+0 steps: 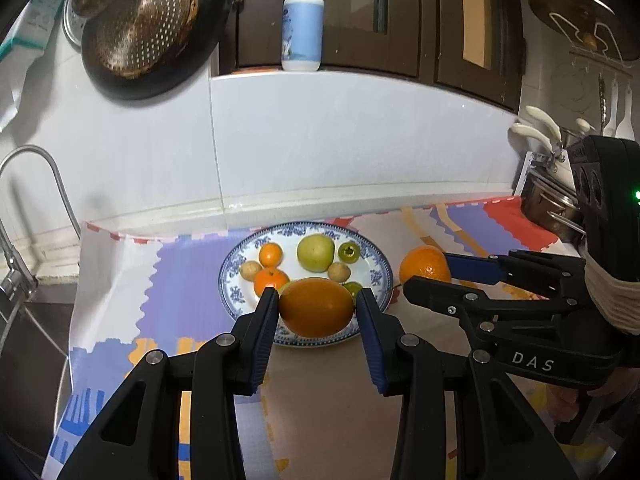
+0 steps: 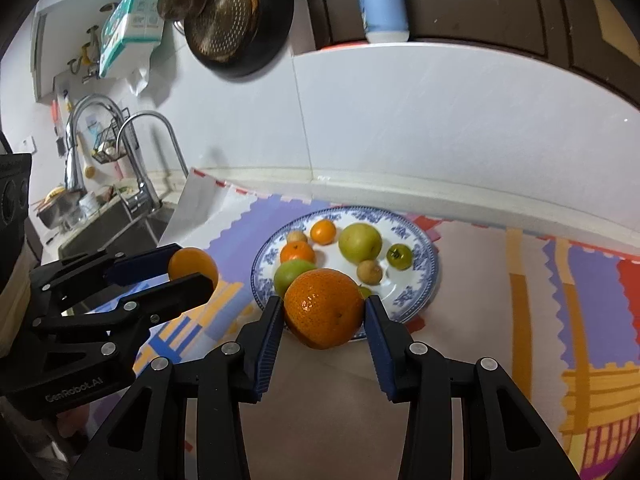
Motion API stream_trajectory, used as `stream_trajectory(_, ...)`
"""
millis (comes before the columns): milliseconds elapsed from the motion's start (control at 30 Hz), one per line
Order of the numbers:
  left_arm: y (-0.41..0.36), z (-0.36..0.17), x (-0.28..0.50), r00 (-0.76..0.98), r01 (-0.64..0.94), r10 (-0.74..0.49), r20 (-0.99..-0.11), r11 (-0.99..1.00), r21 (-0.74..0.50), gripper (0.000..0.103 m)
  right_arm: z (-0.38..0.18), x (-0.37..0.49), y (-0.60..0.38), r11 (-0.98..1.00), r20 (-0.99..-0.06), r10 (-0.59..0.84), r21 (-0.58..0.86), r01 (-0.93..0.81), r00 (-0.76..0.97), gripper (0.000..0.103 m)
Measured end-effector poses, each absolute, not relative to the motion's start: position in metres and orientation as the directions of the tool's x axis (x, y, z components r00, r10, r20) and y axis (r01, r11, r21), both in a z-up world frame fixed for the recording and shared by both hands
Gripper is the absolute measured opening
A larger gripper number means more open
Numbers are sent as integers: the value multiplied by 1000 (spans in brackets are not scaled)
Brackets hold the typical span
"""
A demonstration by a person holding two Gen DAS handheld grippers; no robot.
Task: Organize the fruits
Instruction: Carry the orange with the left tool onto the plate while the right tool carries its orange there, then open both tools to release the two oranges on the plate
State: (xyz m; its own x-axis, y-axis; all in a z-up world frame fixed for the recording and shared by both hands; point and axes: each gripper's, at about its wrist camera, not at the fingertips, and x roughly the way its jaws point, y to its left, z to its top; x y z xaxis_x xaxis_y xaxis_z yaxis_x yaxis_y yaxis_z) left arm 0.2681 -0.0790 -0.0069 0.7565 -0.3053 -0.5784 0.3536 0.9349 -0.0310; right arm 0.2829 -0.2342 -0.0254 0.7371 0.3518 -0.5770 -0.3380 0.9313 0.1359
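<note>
A blue-patterned white plate [image 1: 372,258] [image 2: 420,248] on the colourful mat holds several small fruits: tangerines, a large green apple [image 1: 316,252] [image 2: 360,242], a small green fruit and small brown fruits. My left gripper [image 1: 316,306] [image 2: 188,270] is shut on a smooth orange [image 1: 316,308] [image 2: 192,266] held above the plate's near rim. My right gripper [image 2: 324,312] [image 1: 430,270] is shut on a dimpled orange [image 2: 324,308] [image 1: 424,266], also above the near edge of the plate.
A sink with curved taps [image 2: 140,152] lies to the left of the mat. A dark pan and strainer [image 1: 144,28] hang on the white wall. A soap bottle [image 1: 303,28] stands on the ledge. Pots [image 1: 552,204] sit at the far right.
</note>
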Motion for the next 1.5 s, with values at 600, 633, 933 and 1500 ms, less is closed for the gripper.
stream_trajectory(600, -85, 17, 289, 795, 391, -335, -506, 920, 4, 40, 2, 279, -246, 960, -511, 276, 110, -257, 814, 42)
stream_trajectory(633, -86, 16, 294, 793, 392, -334, -510, 920, 6, 40, 2, 283, -246, 961, -511, 272, 110, -252, 815, 42)
stream_trajectory(933, -90, -3, 334, 764, 386, -320, -560, 923, -1, 40, -12, 322, -247, 965, -538, 260, 121, -231, 802, 42)
stream_trajectory(1500, -102, -59, 402, 656, 397, -305, -690, 917, -28, 40, -75, 394, -254, 966, -651, 260, 183, -185, 713, 42)
